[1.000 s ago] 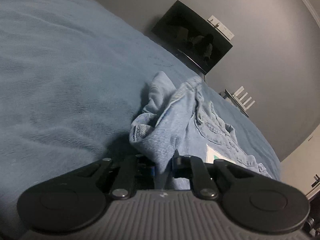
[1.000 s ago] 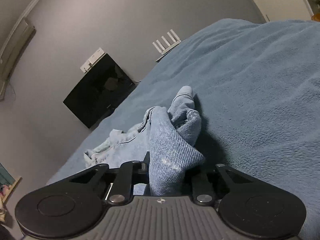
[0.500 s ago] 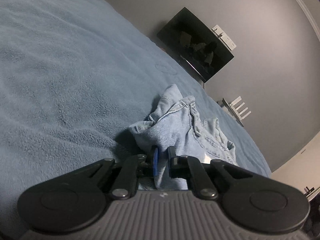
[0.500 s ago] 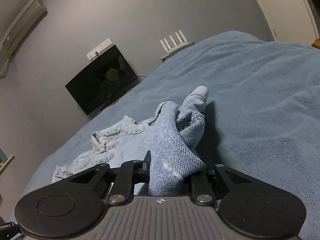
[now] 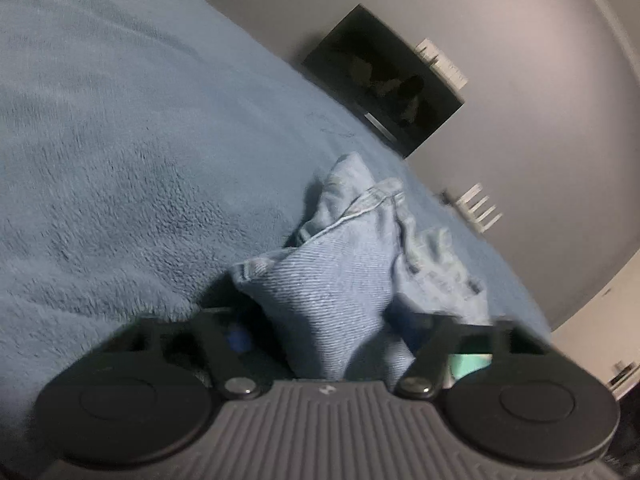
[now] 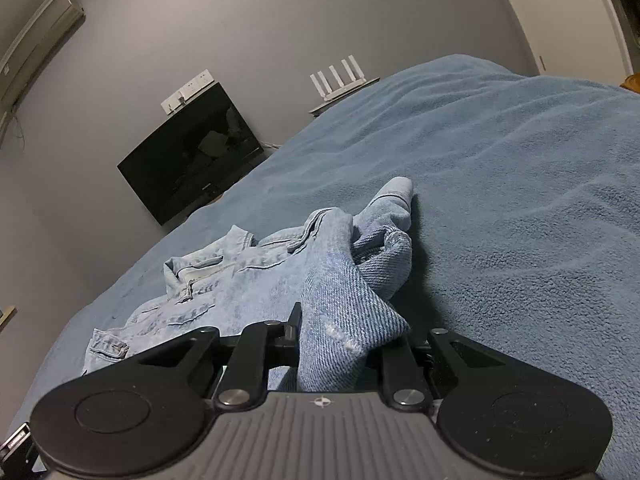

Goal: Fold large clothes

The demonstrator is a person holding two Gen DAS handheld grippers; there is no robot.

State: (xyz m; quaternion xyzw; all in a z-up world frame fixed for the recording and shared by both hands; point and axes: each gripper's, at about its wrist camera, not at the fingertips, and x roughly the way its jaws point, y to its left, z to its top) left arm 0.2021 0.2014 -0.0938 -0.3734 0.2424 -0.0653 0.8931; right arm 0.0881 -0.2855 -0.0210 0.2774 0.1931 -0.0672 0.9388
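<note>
A light-blue denim jacket (image 5: pixel 340 280) lies crumpled on the blue fleece bed cover (image 5: pixel 120 160). In the left wrist view a bunched corner of it rests between my left gripper's (image 5: pixel 332 332) jaws, which are opening. A dark gap shows beside the blue pad (image 5: pixel 237 338), so the cloth is no longer pinched. In the right wrist view the jacket (image 6: pixel 248 280) spreads out to the left with its collar up. My right gripper (image 6: pixel 340 336) is shut on a thick fold of its denim, held just above the bed cover (image 6: pixel 520 200).
A dark TV screen (image 6: pixel 192 160) hangs on the grey wall past the bed's far edge, with a white router (image 6: pixel 340 80) on a shelf beside it. An air conditioner (image 6: pixel 36 40) sits high on the wall. The bed cover stretches wide around the jacket.
My left gripper's jaws have spread apart and let go of the denim corner, and the hand has sunk closer to the bed. The right gripper keeps its hold, rolled slightly.
</note>
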